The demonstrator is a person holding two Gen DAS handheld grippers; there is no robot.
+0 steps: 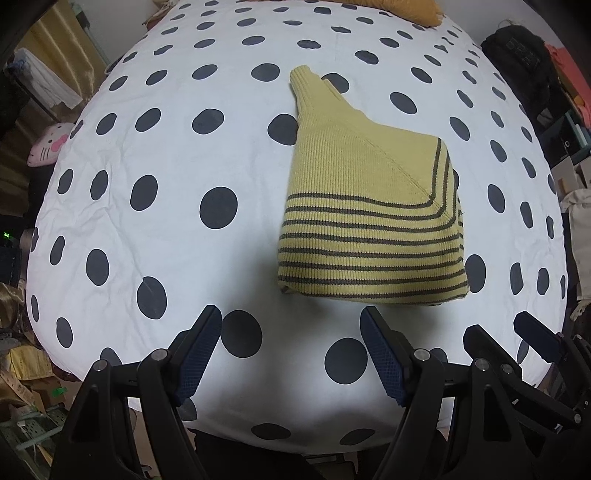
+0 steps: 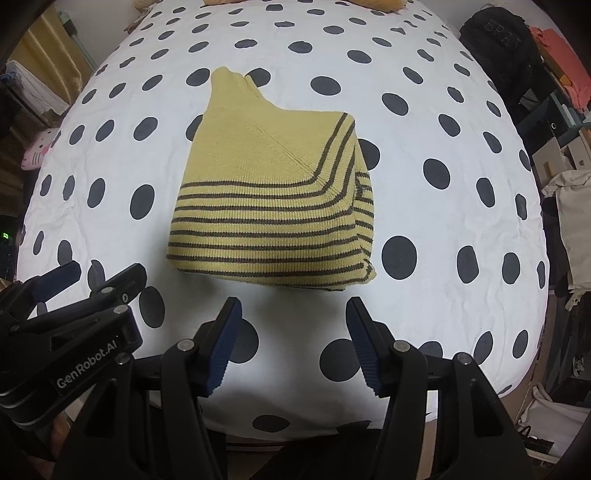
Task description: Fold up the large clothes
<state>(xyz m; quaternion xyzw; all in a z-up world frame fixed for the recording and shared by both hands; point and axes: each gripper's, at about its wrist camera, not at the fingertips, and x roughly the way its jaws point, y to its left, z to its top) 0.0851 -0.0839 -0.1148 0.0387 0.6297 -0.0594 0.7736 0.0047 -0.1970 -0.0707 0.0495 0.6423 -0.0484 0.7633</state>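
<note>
A yellow knit sweater with dark stripes (image 1: pixel 365 221) lies folded into a compact bundle on the polka-dot bed (image 1: pixel 166 166); its ribbed neck points away from me. It also shows in the right wrist view (image 2: pixel 269 206). My left gripper (image 1: pixel 291 325) is open and empty, above the near edge of the bed, just short of the sweater's near-left corner. My right gripper (image 2: pixel 293 314) is open and empty, just short of the sweater's near edge. The right gripper also appears at the lower right of the left wrist view (image 1: pixel 502 332); the left gripper appears at the lower left of the right wrist view (image 2: pixel 103 273).
A mustard cushion (image 1: pixel 399 9) lies at the bed's far end. A pink cat plush (image 1: pixel 48 147) sits off the left side. Black and orange clothes and shelves (image 2: pixel 517 48) crowd the right side. Boxes and clutter lie on the floor at left (image 1: pixel 26 369).
</note>
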